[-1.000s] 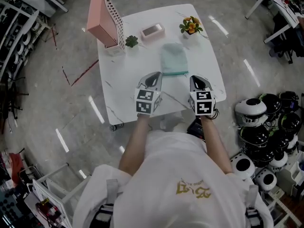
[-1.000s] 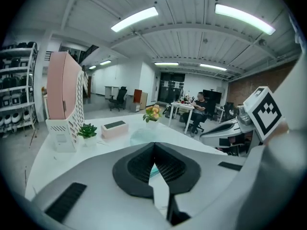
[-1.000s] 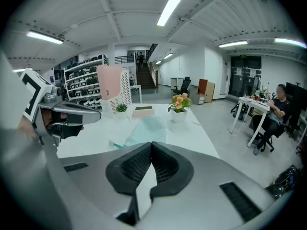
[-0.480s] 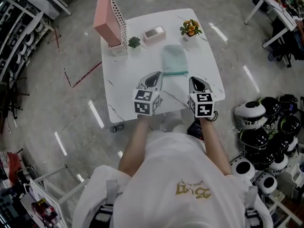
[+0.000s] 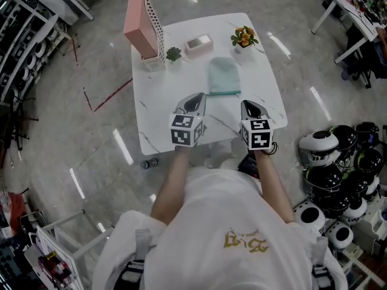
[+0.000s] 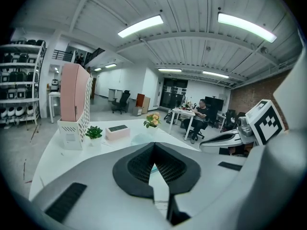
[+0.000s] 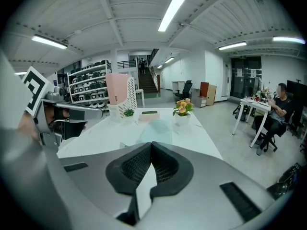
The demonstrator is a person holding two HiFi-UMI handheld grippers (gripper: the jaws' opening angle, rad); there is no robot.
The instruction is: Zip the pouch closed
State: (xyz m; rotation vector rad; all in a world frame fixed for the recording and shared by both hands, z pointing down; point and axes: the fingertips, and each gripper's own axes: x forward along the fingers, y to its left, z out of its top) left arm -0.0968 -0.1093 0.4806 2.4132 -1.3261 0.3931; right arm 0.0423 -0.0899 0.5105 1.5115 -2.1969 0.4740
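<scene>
Two grippers sit much where they were a second ago, low in the middle of the head view over the near edge of the table. The left gripper and right gripper both keep their jaws pressed together on nothing. What has changed is slight: the whole table has slid a little toward the right of the frame, the pink box at its upper left corner most plainly. The pouch lies flat in the upper middle of the table, between the grippers and the flowers, just beyond both sets of jaws and touched by neither. The hands are hidden under the marker cubes, with only the forearms showing. From the left gripper's own view, the closed jaws cover most of the pouch, leaving a pale sliver. The right gripper's view shows more of it, but washed out. The zip pull is too small to find, so I cannot tell how far it is closed. The pouch's long axis runs up and down the head view, rounded end toward the top. A darker teal strip crosses the lower end, nearest the grippers.
</scene>
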